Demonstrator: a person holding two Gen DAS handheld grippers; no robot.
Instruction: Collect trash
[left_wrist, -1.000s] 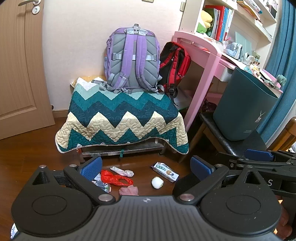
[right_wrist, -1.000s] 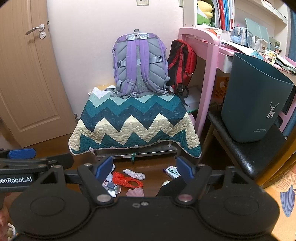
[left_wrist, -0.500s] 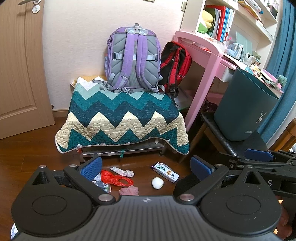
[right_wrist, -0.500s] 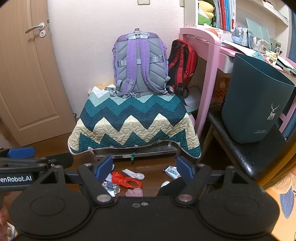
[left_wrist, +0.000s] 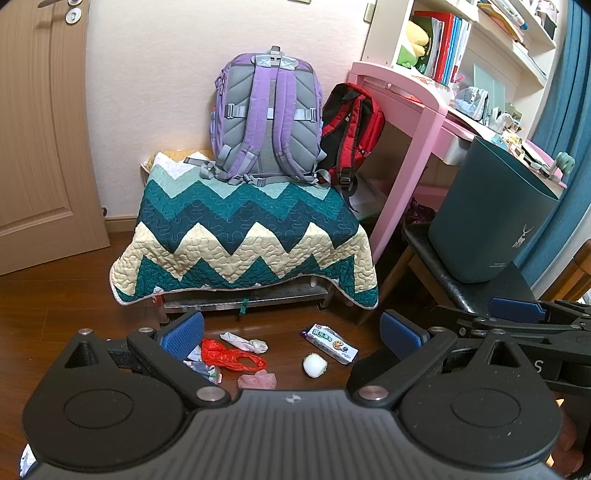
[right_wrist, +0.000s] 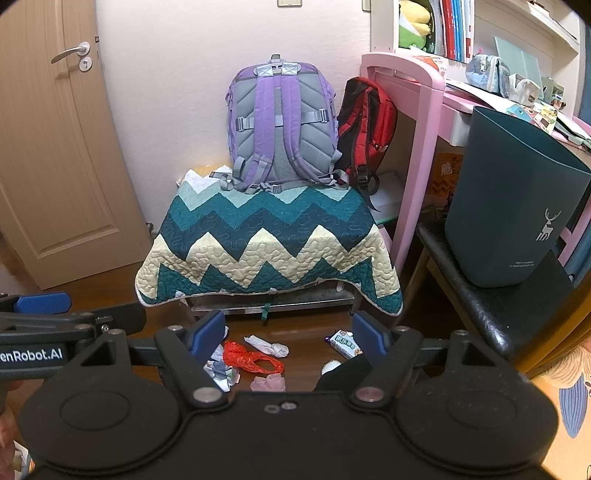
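Left wrist view: both the left gripper (left_wrist: 291, 332) and right gripper (right_wrist: 288, 328) gape empty above floor litter. Collecting hasn't begun; next, lower onto the red bag (left_wrist: 231, 357) near the quilt's front edge.

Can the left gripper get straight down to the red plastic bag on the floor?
Probably yes: the left gripper is open and empty, and the red plastic bag lies uncovered on the floor, other scraps beside it.

Lying scattered on the dark wooden floor (left_wrist: 74, 295): a red plastic bag (left_wrist: 229, 356), a twisted white wrapper (left_wrist: 245, 341) just behind it, a crumpled pink scrap (left_wrist: 257, 380), a white ball of paper (left_wrist: 314, 365), a snack packet (left_wrist: 330, 342) and creased paper bits (right_wrist: 221, 371). Standing on a black seat (right_wrist: 491, 306): a dark green bin (right_wrist: 509, 199). Resting on a quilt-covered bench (left_wrist: 240, 236): a purple backpack (left_wrist: 267, 118).
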